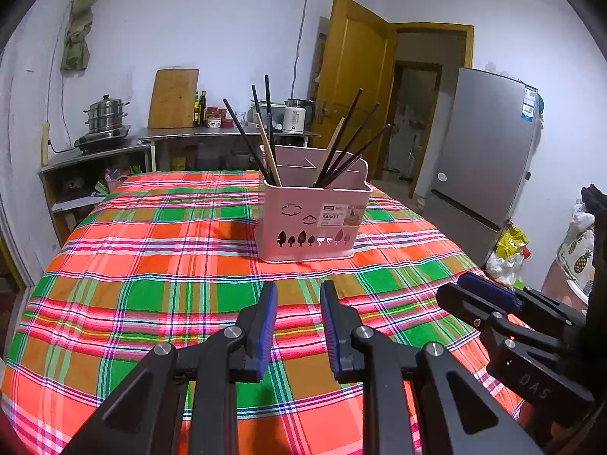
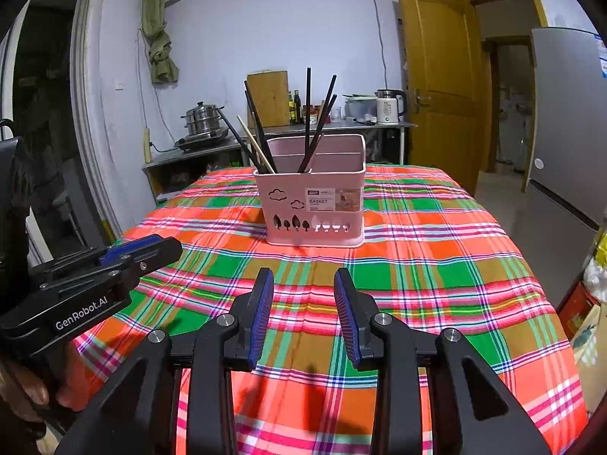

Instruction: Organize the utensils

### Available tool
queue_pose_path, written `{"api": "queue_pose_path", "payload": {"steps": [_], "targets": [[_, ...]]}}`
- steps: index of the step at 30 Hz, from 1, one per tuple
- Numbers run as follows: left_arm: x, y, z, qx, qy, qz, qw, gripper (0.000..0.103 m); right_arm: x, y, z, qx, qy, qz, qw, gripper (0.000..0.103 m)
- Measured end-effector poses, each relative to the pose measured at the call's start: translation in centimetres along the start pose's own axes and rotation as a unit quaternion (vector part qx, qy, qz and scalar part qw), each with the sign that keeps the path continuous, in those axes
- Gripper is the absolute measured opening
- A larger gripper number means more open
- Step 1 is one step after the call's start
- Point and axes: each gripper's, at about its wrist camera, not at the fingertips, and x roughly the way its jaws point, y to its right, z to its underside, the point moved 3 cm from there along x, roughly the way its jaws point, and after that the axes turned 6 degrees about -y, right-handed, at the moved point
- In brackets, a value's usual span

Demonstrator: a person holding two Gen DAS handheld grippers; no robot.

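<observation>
We see the pink basket point(image 1: 313, 212) of chopsticks point(image 1: 341, 151) standing mid-surface point(image 1: 151, 265) on the checked cloth, nothing between it and our left gripper point(image 1: 297, 295) and right gripper point(image 2: 303, 284), both spread apart and empty.

The table point(image 1: 151, 265) wears a woven plaid cloth, matt and faintly creased. On it stands a basket point(image 1: 315, 223) of smooth pink plastic with a soft sheen and a glossy paper label point(image 1: 335, 216). The chopsticks point(image 1: 353, 144) in it are mostly dark and lacquered-looking; one chopstick point(image 1: 267, 148) is pale bare wood. Each tool, the left tool point(image 1: 297, 322) and the right tool point(image 2: 303, 311), is matt black plastic with ribbed blue rubbery pads point(image 2: 261, 311) and bright metal pins. Far back, the steamer pot point(image 1: 105, 113) is polished steel, the cutting board point(image 1: 173, 98) raw wood, the door point(image 1: 353, 87) glossy varnished wood, the fridge point(image 1: 481, 144) brushed grey metal.
</observation>
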Motion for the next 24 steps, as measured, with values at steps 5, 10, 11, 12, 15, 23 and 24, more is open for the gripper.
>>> {"api": "queue_pose_path", "payload": {"steps": [5, 10, 11, 12, 15, 23, 24], "targets": [[-0.02, 0.21, 0.10, 0.003, 0.000, -0.001, 1.0000, 0.023, -0.09, 0.04, 0.02, 0.001, 0.000, 0.001, 1.000, 0.034], [0.00, 0.20, 0.10, 0.002, -0.001, -0.002, 1.0000, 0.023, -0.11, 0.14, -0.01, 0.003, 0.001, 0.001, 1.000, 0.034], [-0.06, 0.11, 0.05, 0.002, -0.001, -0.002, 1.0000, 0.023, -0.13, 0.14, 0.01, 0.004, 0.001, 0.000, 1.000, 0.034], [-0.07, 0.13, 0.06, 0.002, -0.001, -0.003, 1.0000, 0.023, -0.16, 0.13, 0.02, 0.003, 0.001, 0.000, 1.000, 0.034], [-0.10, 0.23, 0.12, 0.002, 0.000, -0.004, 1.0000, 0.023, -0.13, 0.15, 0.02, 0.004, 0.001, 0.000, 1.000, 0.034], [-0.08, 0.30, 0.16, 0.006, 0.001, -0.006, 1.0000, 0.023, -0.14, 0.16, 0.02, 0.003, 0.001, 0.000, 1.000, 0.034], [-0.08, 0.28, 0.18, 0.006, 0.000, -0.006, 1.0000, 0.023, -0.15, 0.15, 0.03, 0.003, 0.001, 0.000, 1.000, 0.034]]}}
